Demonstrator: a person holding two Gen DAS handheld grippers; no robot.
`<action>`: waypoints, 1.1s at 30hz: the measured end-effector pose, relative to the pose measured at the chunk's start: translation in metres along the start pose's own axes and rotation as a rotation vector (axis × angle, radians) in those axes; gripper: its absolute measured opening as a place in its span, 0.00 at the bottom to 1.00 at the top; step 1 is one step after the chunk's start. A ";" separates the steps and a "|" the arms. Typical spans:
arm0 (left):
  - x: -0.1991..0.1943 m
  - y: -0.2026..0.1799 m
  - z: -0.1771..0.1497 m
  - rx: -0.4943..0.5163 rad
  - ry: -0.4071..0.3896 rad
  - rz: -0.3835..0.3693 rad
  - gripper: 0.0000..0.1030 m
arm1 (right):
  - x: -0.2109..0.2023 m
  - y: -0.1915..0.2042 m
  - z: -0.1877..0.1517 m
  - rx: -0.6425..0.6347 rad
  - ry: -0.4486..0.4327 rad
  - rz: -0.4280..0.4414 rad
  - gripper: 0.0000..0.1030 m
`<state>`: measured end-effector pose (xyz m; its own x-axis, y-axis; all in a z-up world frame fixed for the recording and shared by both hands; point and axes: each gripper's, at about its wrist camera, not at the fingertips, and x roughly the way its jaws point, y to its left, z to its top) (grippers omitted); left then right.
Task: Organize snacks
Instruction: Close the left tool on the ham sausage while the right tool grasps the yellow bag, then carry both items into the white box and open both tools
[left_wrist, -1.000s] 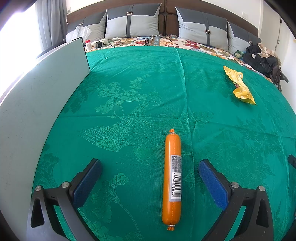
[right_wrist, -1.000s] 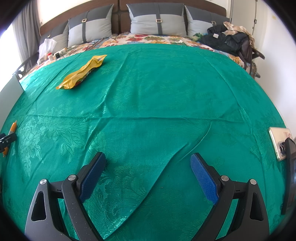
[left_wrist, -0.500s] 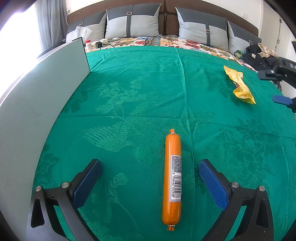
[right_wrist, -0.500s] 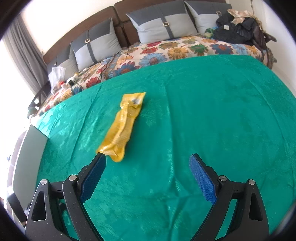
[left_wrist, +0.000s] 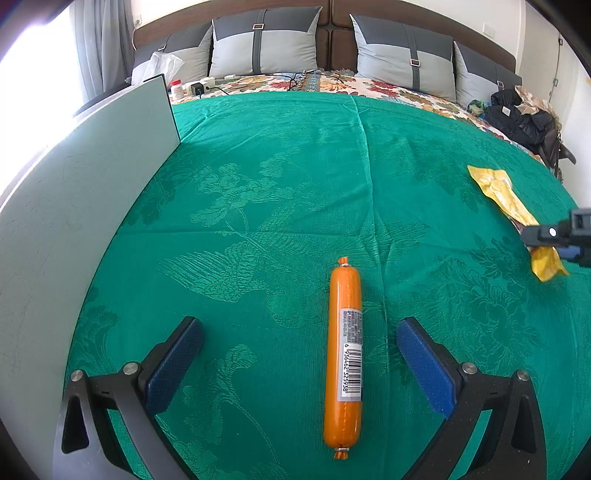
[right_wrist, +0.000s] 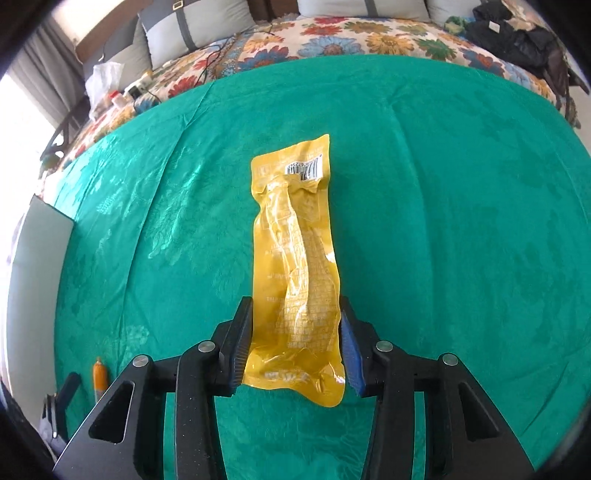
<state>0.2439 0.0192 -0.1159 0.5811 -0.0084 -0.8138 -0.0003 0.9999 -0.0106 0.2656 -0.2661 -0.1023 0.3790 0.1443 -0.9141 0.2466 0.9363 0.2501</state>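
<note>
- The bed (left_wrist: 295, 166) carries everything under a green patterned cloth, pillows along the headboard edge; I judge the cloth serves as my sorting surface.
- A pale flat board (left_wrist: 74, 206) stands on edge along the bed's left side, perhaps as a boundary; I cannot tell its purpose for sure.
- My right tongs (right_wrist: 295, 350) are closed onto the near end of the yellow snack pouch (right_wrist: 295, 258), pads touching both its edges; its far end points at the headboard. Gripping the end, I reckon, lets the rest trail freely on lifting.
- My left tongs (left_wrist: 299, 362) are spread wide, empty, straddling the orange sausage stick (left_wrist: 343, 354), which lies lengthwise near the foot edge, touching neither pad, lined up for a pinch across its width.
</note>
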 end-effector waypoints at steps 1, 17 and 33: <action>0.000 0.000 0.000 0.013 0.018 -0.009 1.00 | -0.011 -0.006 -0.018 0.018 0.006 0.040 0.44; -0.048 -0.005 -0.033 -0.006 0.147 -0.166 0.14 | -0.096 -0.042 -0.187 -0.056 -0.108 0.051 0.43; -0.128 0.050 -0.067 -0.194 0.083 -0.358 0.14 | -0.098 -0.051 -0.161 0.104 -0.015 0.172 0.40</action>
<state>0.1147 0.0698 -0.0515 0.5046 -0.3634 -0.7831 0.0315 0.9142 -0.4040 0.0719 -0.2764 -0.0772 0.4364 0.2940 -0.8503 0.2673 0.8601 0.4345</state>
